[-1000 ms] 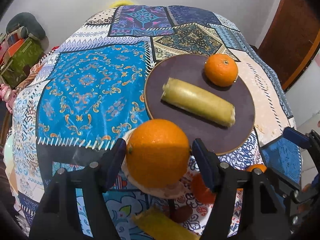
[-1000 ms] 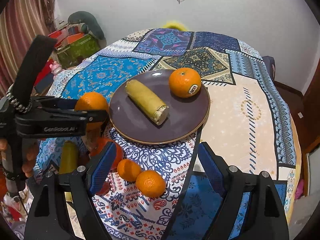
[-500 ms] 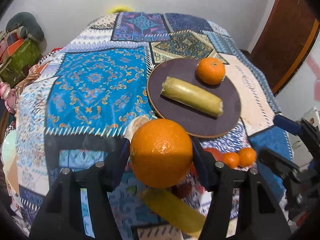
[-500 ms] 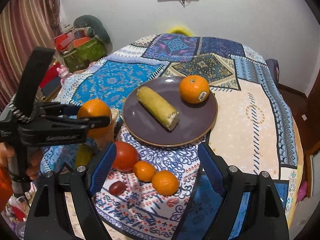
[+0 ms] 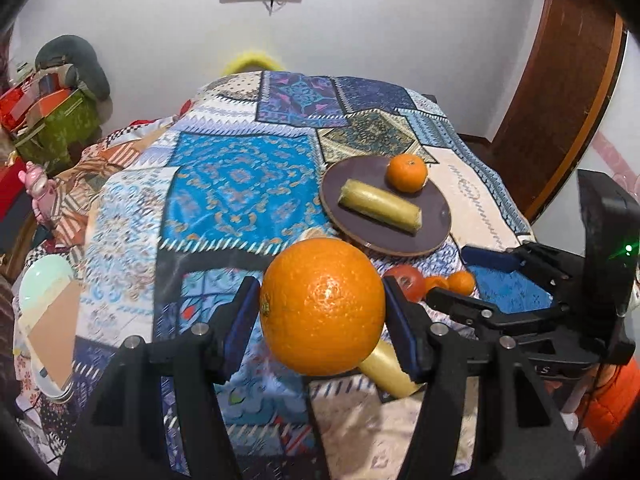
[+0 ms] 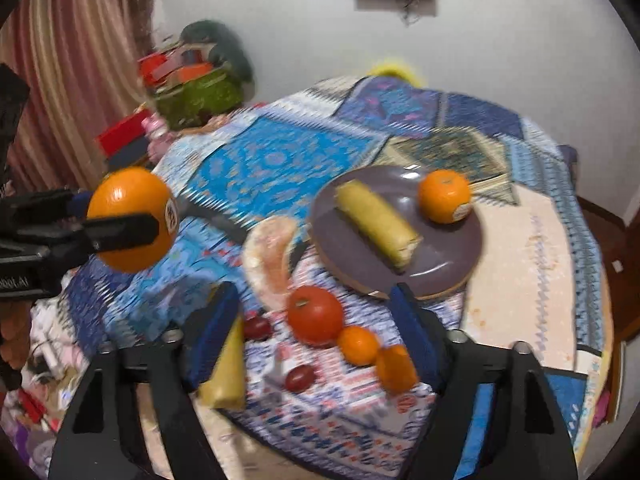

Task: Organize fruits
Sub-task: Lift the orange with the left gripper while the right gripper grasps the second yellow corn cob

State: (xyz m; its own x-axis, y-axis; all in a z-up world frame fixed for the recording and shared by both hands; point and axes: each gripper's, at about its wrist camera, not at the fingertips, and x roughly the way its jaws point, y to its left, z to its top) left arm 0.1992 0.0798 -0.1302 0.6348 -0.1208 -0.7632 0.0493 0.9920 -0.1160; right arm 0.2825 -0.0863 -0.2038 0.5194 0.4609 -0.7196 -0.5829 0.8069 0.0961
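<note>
Tomato [image 6: 315,314], small oranges [image 6: 358,345] and grapes [image 6: 299,377] scattered near purple plate [image 6: 452,258] on patchwork surface [image 5: 240,184], left tool [image 5: 322,314] clamped on big orange [image 5: 323,306] held above it, right tool [image 6: 310,330] spread wide, holding nothing.

Orange orange [image 5: 323,306], dark purple plate [image 5: 436,222], blue patchwork-patterned tablecloth [image 5: 240,184], red tomato [image 6: 315,314]

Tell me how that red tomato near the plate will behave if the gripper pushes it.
The tomato looks round and glossy, so it would probably roll or slip aside. It touches a small orange, which would likely get nudged too. Its skin looks thin; a hard squeeze from the fingers might bruise it.
</note>
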